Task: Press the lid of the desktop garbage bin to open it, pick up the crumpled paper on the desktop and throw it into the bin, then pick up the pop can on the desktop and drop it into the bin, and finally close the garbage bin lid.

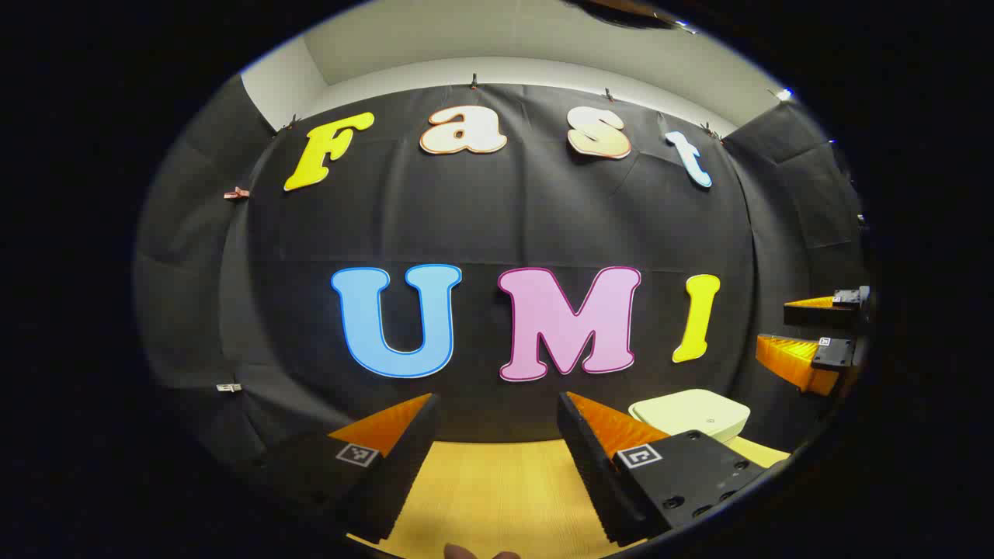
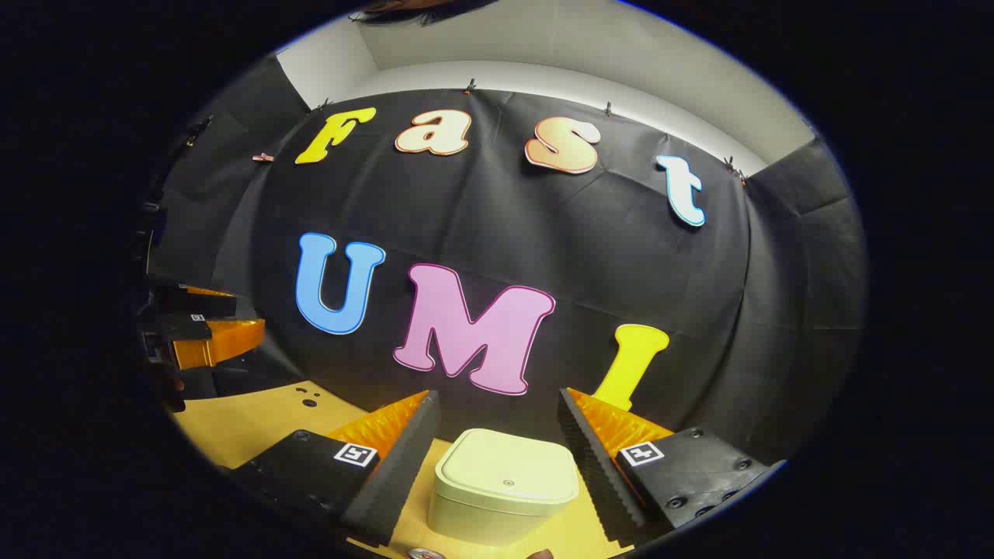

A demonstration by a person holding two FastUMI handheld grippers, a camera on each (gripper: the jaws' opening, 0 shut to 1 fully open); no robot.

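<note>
Black-draped booth, pale wooden desktop (image 1: 497, 489): the task looks to be at its first step, with the bin shut.

In the right gripper view the garbage bin (image 2: 503, 497) sits low in the centre between the spread fingers of the right gripper (image 2: 497, 466), which holds nothing. Its flat, pale lid (image 2: 506, 472) is down; pressing it comes next, I'd judge. The left gripper (image 1: 497, 466) is open and empty too, bin at lower right. A can's top (image 2: 423, 553) peeks at the bottom edge.
</note>
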